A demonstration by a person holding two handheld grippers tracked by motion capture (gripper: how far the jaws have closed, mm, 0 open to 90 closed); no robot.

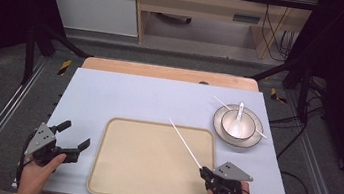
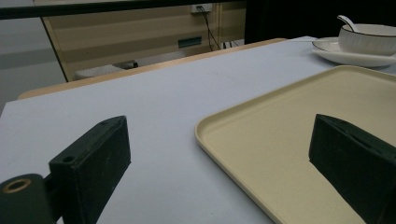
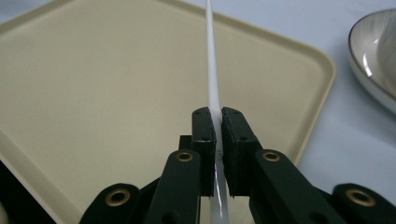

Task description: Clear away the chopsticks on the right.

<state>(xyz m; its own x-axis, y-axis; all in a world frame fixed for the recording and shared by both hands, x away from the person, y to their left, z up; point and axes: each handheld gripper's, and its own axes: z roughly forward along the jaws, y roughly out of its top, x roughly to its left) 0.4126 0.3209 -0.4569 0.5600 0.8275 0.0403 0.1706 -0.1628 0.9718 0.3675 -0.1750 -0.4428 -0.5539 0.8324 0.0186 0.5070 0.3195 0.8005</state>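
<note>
My right gripper is shut on a long white chopstick, which slants up and left over the right part of the beige tray. In the right gripper view the chopstick runs straight ahead from between the closed gripper pads, above the tray. My left gripper stands open over the table left of the tray, nothing between its jaws. Its own view shows the tray's corner between the wide-spread jaws of the left gripper.
A white bowl with a spoon sits on a saucer at the back right; another chopstick lies across it. The bowl and saucer also appear far right in the left gripper view. A pale blue mat covers the table.
</note>
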